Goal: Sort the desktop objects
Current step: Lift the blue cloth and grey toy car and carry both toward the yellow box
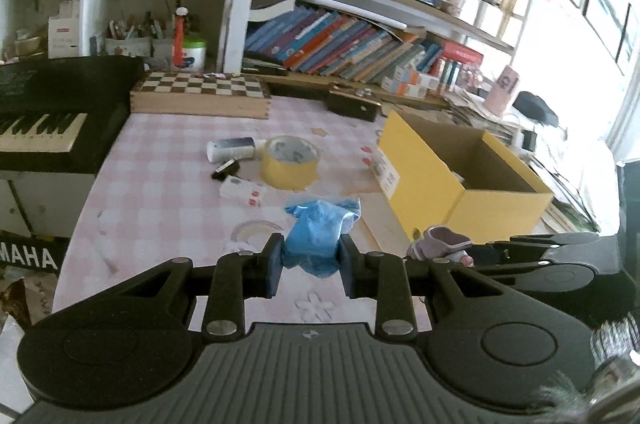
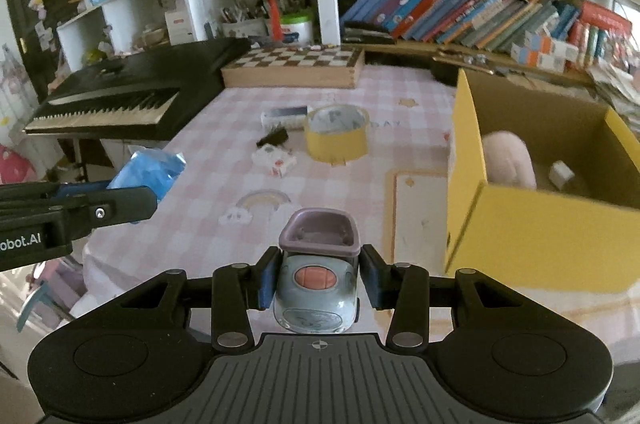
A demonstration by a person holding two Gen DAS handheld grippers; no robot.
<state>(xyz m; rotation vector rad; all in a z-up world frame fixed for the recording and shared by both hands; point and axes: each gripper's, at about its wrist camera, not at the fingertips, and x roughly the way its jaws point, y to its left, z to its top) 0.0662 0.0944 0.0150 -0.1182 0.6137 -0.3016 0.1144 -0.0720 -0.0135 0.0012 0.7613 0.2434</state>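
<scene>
A toy car point(image 2: 318, 278), grey-blue with a lilac cabin and a pink button on its bonnet, sits clamped between the pads of the right gripper point(image 2: 318, 280), its long axis running straight ahead along the fingers and its cabin end pointing away from the camera. It is carried clear of the pink checked tablecloth point(image 2: 208, 160). The open yellow cardboard box point(image 2: 532, 244) stands just to its right and slightly farther off, with a pale pink soft toy point(image 2: 508, 160) and a small white item already inside; the move ahead looks like a short swing rightward over the box's near wall.

To the left, the left gripper point(image 1: 308, 258) is closed on a crumpled blue plastic bag point(image 1: 316, 236), also held above the cloth. Seen from that side, the box point(image 1: 500, 208) lies farther right, beyond the right gripper, so the right hand is judged the nearer of the two to the drop point.

Still on the cloth, well ahead of both grippers, lie a roll of yellow tape point(image 1: 290, 164), a white tube point(image 1: 232, 149), a small black object point(image 1: 225, 169) and a small white packet point(image 1: 242, 190), with a chessboard box point(image 1: 202, 96) at the far edge.
</scene>
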